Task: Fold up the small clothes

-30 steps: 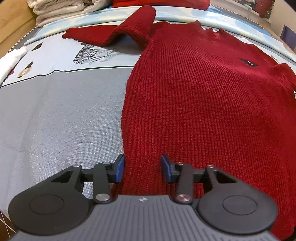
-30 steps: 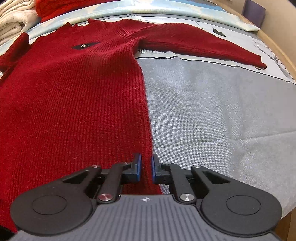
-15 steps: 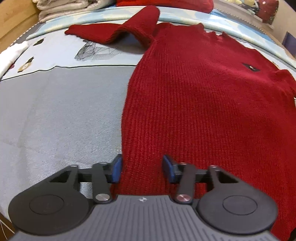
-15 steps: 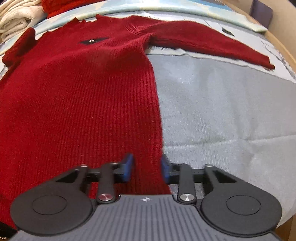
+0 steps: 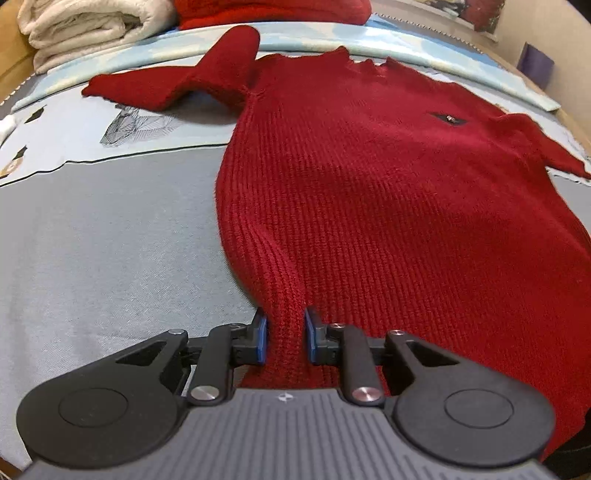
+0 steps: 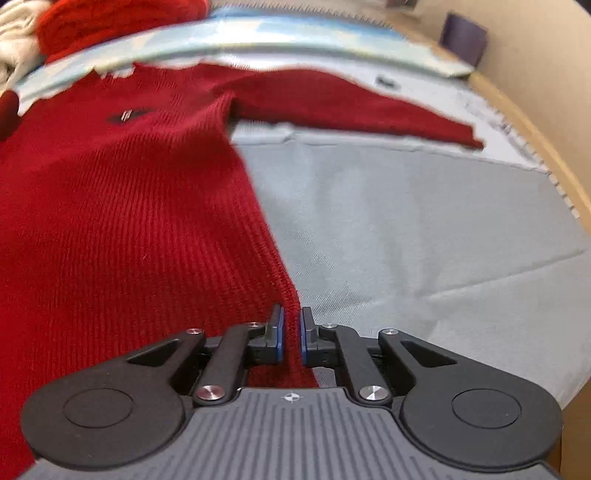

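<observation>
A red knit sweater [image 5: 369, 184] lies face up on the grey bed cover [image 5: 92, 240], neck away from me. One sleeve [image 5: 166, 85] bends out to the left. The other sleeve [image 6: 351, 103] stretches out to the right. My left gripper [image 5: 282, 321] is at the sweater's lower left corner, its jaws closing, with a bunched ridge of knit pinched between the blue pads. My right gripper [image 6: 291, 317] is at the lower right edge of the sweater [image 6: 129, 203], its jaws closing tight on a thin fold of the knit.
Folded white blankets [image 5: 85, 26] and another red garment [image 5: 273, 9] sit at the far end of the bed. A printed light-blue sheet [image 5: 110, 125] runs under the sleeves. A wooden bed edge [image 6: 535, 140] curves along the right of the grey cover [image 6: 406, 221].
Both grippers' jaws have come together on the sweater's lower corners, and the knit now bunches up between the pads. The right one opened briefly before closing.
</observation>
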